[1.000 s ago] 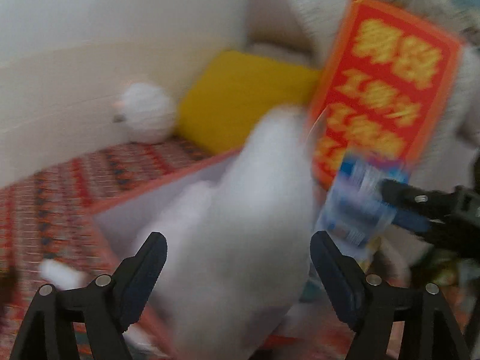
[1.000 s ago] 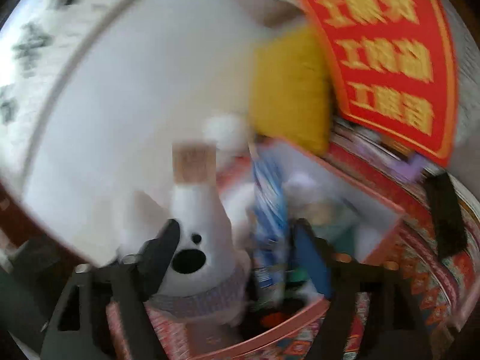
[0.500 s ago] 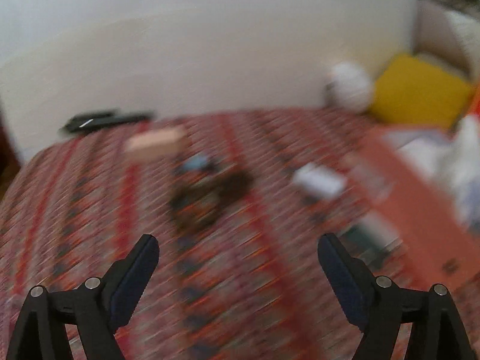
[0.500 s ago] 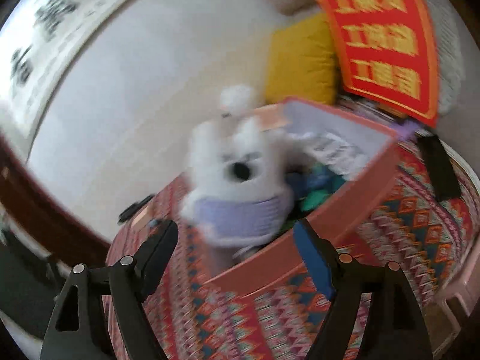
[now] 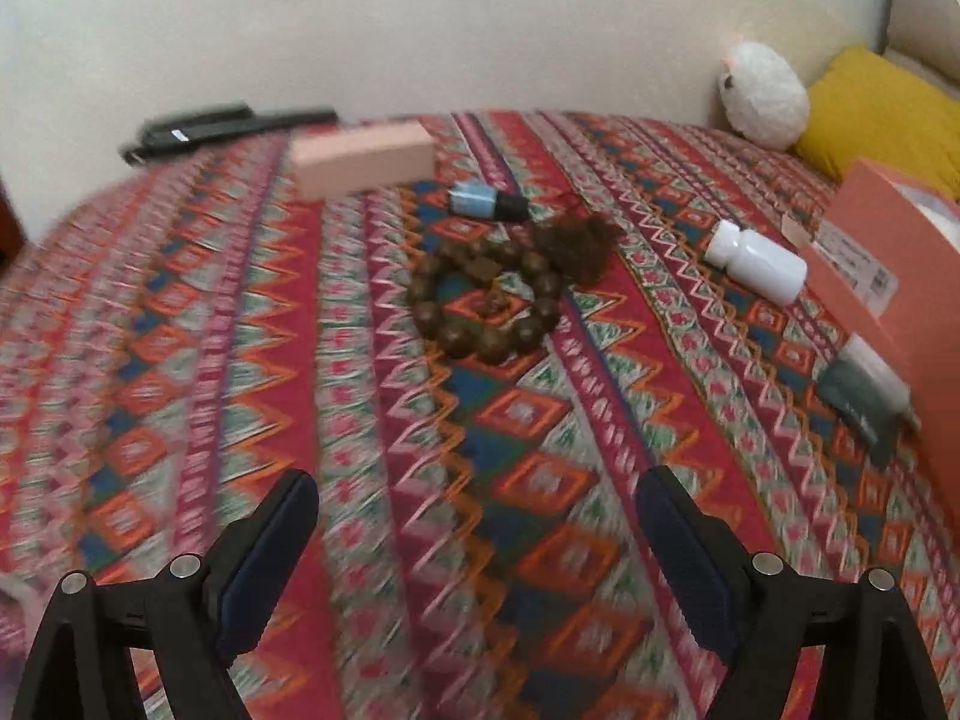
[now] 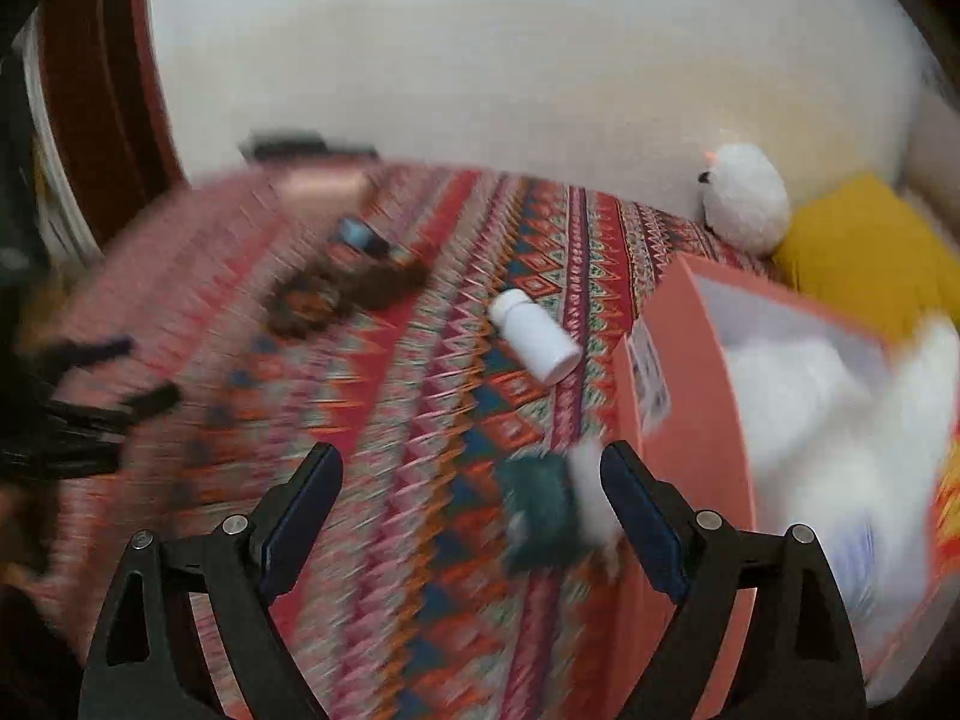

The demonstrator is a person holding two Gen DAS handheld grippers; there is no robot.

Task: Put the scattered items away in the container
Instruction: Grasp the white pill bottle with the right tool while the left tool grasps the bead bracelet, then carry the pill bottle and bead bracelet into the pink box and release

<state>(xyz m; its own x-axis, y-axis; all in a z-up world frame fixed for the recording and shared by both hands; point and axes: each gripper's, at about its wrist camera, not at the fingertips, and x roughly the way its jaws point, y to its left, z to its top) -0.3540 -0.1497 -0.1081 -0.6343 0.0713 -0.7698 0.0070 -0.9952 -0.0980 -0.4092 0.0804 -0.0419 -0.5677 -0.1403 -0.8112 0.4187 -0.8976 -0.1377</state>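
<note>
Left gripper [image 5: 477, 501] spread wide and empty above the patterned cloth [image 5: 240, 330], brown bead bracelet [image 5: 489, 300] straight ahead, white bottle [image 5: 756, 261] ahead-right, orange box [image 5: 900, 276] far right with an unreadable white label, right gripper [image 6: 471, 480] also wide, dark green packet [image 6: 540, 510] between its fingers' line, blurred.

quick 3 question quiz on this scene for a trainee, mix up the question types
1. True or false: the white bottle lies on its side on the patterned cloth, outside the orange box.
2. Multiple choice: the left gripper is A) shut on the bead bracelet, B) open and empty, C) shut on the small blue bottle.
3. Fill in: the dark green packet near the right gripper lies right beside the orange ____.

Key: 1 true; 2 B; 3 box
</note>
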